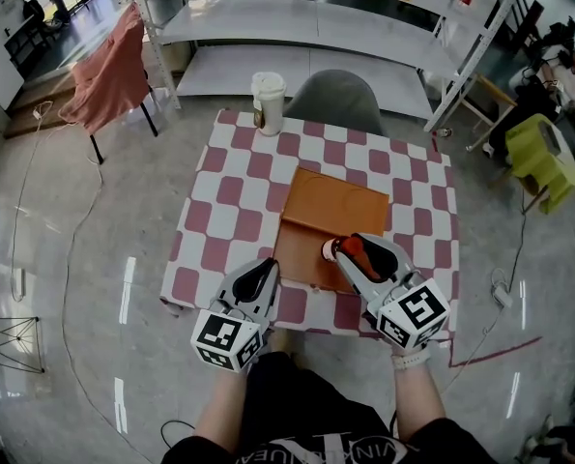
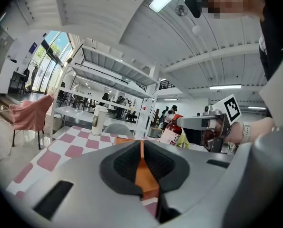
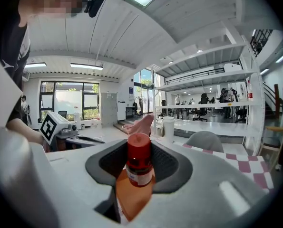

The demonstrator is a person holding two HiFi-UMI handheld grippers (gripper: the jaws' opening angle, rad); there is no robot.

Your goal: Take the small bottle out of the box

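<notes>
Jaws of the right gripper (image 3: 140, 151) are pinching the small bottle (image 3: 139, 167), a red one with a red cap and a pale label, which stands upright between the dark pads. Directly beneath those jaws lies the flat orange box (image 1: 330, 206), so the bottle is gripped over the box's near part; whether its base is clear of the box cannot be told. The left gripper (image 2: 142, 148) has its jaws pressed nearly together on a thin orange edge at the box's near left side, seemingly holding the box steady. By the look of it, the step in hand is the lift-out itself. The next move probably calls for raising the bottle straight up and carrying it sideways, away from the left jaws, to set it on open cloth while the box is kept from shifting. Under both grippers is a table (image 1: 239, 187) with a pink-and-white checked cloth. Far beyond the jaws stand a lidded paper cup (image 1: 268, 102) and a grey chair (image 1: 337, 100), then white shelving (image 1: 297, 22). Off beyond the left jaws, a pink cloth (image 1: 108, 66) is draped over a stand on a glossy floor.
</notes>
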